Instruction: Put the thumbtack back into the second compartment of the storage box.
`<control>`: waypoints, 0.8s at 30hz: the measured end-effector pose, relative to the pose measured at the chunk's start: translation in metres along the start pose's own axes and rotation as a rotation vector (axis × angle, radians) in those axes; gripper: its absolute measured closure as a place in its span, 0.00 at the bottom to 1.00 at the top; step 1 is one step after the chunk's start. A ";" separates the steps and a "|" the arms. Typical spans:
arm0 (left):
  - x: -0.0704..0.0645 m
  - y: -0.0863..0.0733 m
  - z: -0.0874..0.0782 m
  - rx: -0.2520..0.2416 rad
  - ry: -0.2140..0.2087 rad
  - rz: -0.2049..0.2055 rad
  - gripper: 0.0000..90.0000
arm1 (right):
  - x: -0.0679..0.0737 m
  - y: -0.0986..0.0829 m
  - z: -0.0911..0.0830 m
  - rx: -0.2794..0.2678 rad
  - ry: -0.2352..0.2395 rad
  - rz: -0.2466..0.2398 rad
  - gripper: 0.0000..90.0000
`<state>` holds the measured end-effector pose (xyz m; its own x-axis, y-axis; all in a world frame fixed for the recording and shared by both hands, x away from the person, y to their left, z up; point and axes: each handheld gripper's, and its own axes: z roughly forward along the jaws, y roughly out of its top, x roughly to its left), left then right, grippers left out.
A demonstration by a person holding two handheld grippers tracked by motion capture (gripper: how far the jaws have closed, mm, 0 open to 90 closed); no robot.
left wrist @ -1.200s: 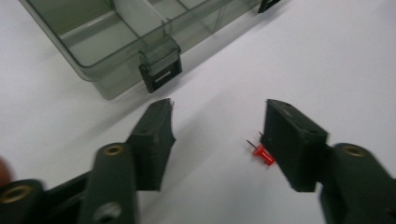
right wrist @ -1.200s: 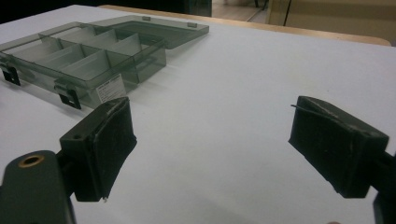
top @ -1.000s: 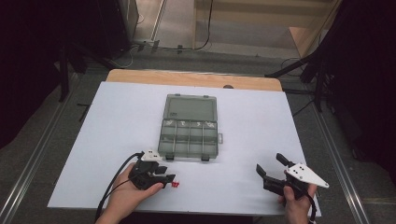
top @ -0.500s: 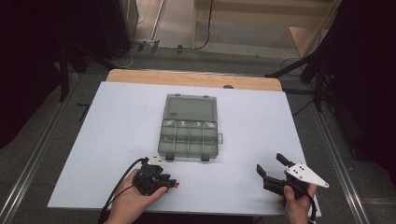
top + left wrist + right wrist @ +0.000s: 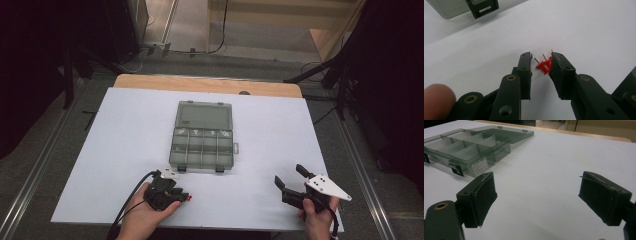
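A small red plastic part [image 5: 544, 65] with thin metal pins lies on the white table near the front edge, also seen from above as a red part [image 5: 189, 198]. My left gripper [image 5: 541, 58] straddles it with narrowed jaws. The right-hand jaw touches the part and a small gap remains at the other jaw. From above, the left gripper [image 5: 184, 196] is held in a hand at the front left. My right gripper [image 5: 288, 174] rests at the front right, wide open and empty, as the right gripper [image 5: 536, 180] view confirms.
A clear grey compartment box [image 5: 201, 165] lies open mid-table, lid folded back, with small items in its rear row. Its near corner and black latch [image 5: 482, 7] sit just beyond the left jaws. The box [image 5: 469, 147] stands left of the right gripper. A wooden edge [image 5: 207, 85] borders the back.
The left hand and gripper slid slightly toward the front and right, bringing the jaws around the red part, which stayed in place. The right gripper has not moved.
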<state>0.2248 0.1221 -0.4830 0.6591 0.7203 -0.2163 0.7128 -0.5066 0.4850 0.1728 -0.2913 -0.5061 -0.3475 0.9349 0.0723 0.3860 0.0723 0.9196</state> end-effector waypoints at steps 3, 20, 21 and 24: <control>0.001 -0.001 0.000 -0.004 -0.002 -0.006 0.77 | 0.000 0.000 0.001 0.003 0.001 0.004 0.16; 0.003 -0.002 0.000 -0.004 0.012 -0.002 0.80 | 0.000 -0.001 0.002 0.006 -0.003 -0.002 0.16; 0.003 -0.002 -0.001 -0.006 0.015 0.000 0.80 | 0.000 -0.001 0.002 0.007 -0.003 -0.002 0.16; 0.001 -0.002 -0.002 -0.022 0.004 -0.003 0.80 | 0.000 -0.001 0.002 0.009 -0.002 0.002 0.16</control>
<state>0.2240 0.1251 -0.4823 0.6561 0.7237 -0.2138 0.7090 -0.4942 0.5030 0.1743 -0.2910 -0.5077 -0.3446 0.9359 0.0733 0.3946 0.0736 0.9159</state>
